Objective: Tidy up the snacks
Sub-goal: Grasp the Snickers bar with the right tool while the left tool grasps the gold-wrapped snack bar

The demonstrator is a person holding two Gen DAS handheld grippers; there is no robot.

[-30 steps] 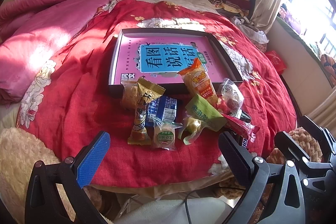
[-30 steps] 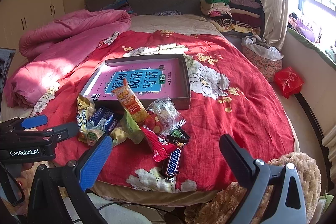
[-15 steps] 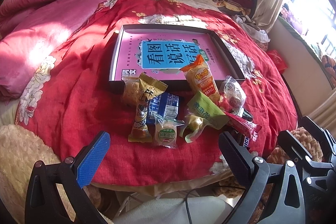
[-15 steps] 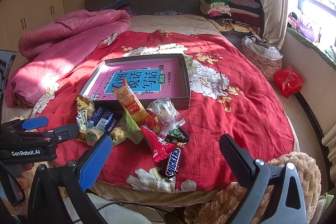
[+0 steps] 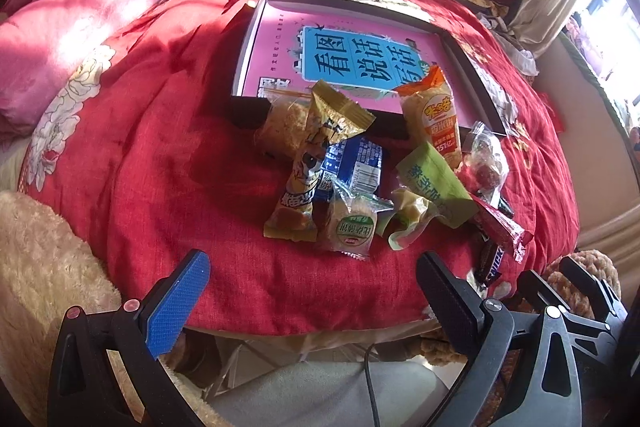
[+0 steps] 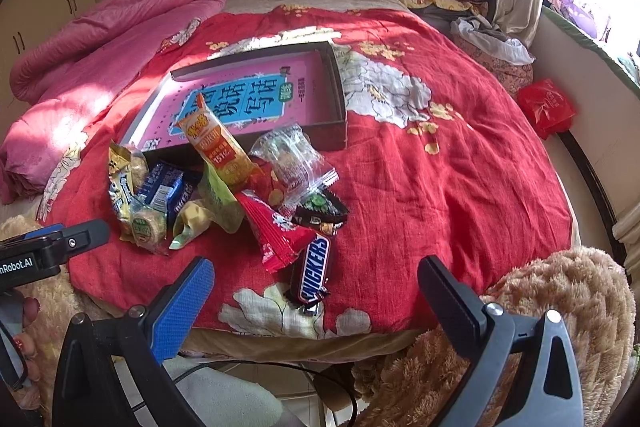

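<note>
**Both tools released, snack pile untouched at near edge of bed**

We see the left tool [image 5: 310, 281] with fingers spread wide, nothing between them, hovering over the near edge of the red floral bedspread [image 5: 160, 155]. Right tool [image 6: 316, 285] likewise spread and empty, just beside the left one.

Snacks sit in a loose overlapping heap on the bedspread, right in front of the shallow box [image 6: 336, 95] with the pink printed bottom:
- orange rice-cracker pack [image 6: 218, 147] leans on the box's near wall
- clear candy bag [image 6: 294, 163] to its right
- blue biscuit pack [image 5: 354, 163] under a yellow wrapper [image 5: 316, 155]
- round green-label cake [image 5: 352, 227] nearest the left tool
- green pouch [image 5: 434, 183] mid-pile
- red packet [image 6: 276, 231] overlapping the Snickers bar [image 6: 314, 267], which lies nearest the right tool

Box holds no snacks. Pink quilt [image 6: 100, 39] bunched at the far left, well apart from the pile.
</note>
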